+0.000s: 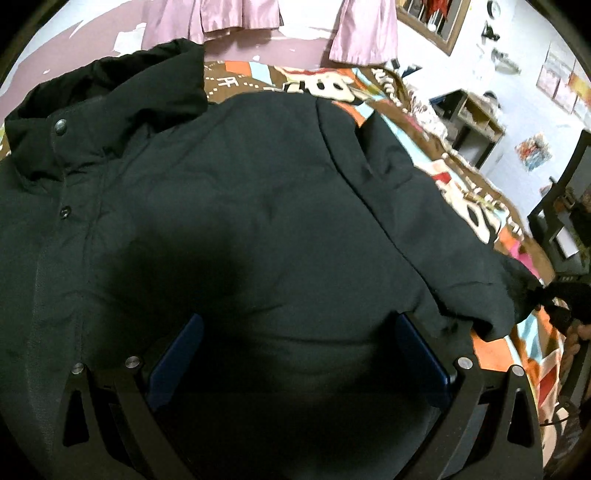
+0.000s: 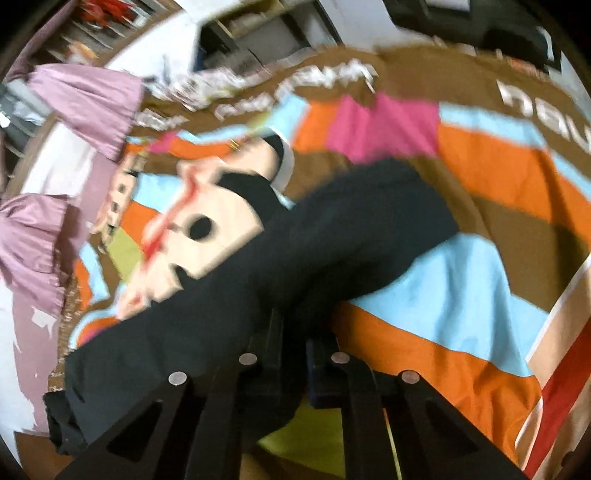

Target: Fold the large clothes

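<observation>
Left tool spread wide, blue pads over the black jacket's lower front. Right tool pressed together, pinching the jacket sleeve. Jacket lies flat on a bed with a multicolour patchwork cover; white lettering on it, blurred, unreadable. Beyond: pink frilled curtains, shelf unit, wall posters.

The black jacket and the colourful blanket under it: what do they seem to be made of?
The black jacket looks like padded woven synthetic, perhaps nylon or polyester: matte, softly puffed, with fine creases and metal snap buttons. The colourful blanket looks like soft printed fleece or cotton, matte with flat colour blocks; blur leaves the weave unclear.
</observation>
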`<action>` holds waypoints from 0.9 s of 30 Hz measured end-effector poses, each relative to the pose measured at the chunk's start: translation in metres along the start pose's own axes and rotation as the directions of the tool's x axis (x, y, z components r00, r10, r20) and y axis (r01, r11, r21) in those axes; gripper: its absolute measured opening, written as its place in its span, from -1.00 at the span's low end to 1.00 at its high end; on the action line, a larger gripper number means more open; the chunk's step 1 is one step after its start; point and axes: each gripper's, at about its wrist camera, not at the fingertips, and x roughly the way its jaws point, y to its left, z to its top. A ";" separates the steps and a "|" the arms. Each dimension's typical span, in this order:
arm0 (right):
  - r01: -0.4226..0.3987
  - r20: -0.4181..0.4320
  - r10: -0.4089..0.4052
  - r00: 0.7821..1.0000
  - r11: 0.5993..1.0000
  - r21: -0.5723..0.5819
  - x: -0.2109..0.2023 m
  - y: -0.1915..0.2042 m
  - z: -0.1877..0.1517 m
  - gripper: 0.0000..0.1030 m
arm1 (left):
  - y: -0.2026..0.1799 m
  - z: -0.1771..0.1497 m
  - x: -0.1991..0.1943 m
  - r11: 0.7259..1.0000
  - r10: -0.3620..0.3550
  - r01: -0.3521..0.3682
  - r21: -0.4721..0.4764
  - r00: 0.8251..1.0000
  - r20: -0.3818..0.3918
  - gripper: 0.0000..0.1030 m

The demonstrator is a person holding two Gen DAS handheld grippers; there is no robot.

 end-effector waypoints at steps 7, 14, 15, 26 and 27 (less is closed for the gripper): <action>-0.087 0.234 0.198 0.952 0.906 -0.414 -0.080 0.118 -0.023 -0.85 | 0.063 -0.006 -0.057 0.940 -0.158 0.188 -0.283 0.979 0.127 0.96; -0.059 0.190 0.422 0.887 0.511 -0.857 -0.114 0.226 -0.142 -0.85 | 0.121 -0.028 -0.129 0.918 -0.109 0.171 -0.357 0.976 0.188 0.96; -0.050 0.173 0.439 0.882 0.452 -0.891 -0.116 0.234 -0.161 -0.85 | 0.129 -0.033 -0.142 0.917 -0.097 0.165 -0.363 0.976 0.197 0.96; -0.137 -0.181 0.333 0.925 -0.150 -0.979 -0.086 0.261 -0.354 -0.85 | 0.206 -0.088 -0.232 0.864 -0.095 0.213 -0.456 0.959 0.267 0.96; -0.153 -0.202 0.305 0.931 -0.179 -0.972 -0.078 0.259 -0.364 -0.85 | 0.214 -0.093 -0.238 0.854 -0.097 0.220 -0.472 0.958 0.271 0.96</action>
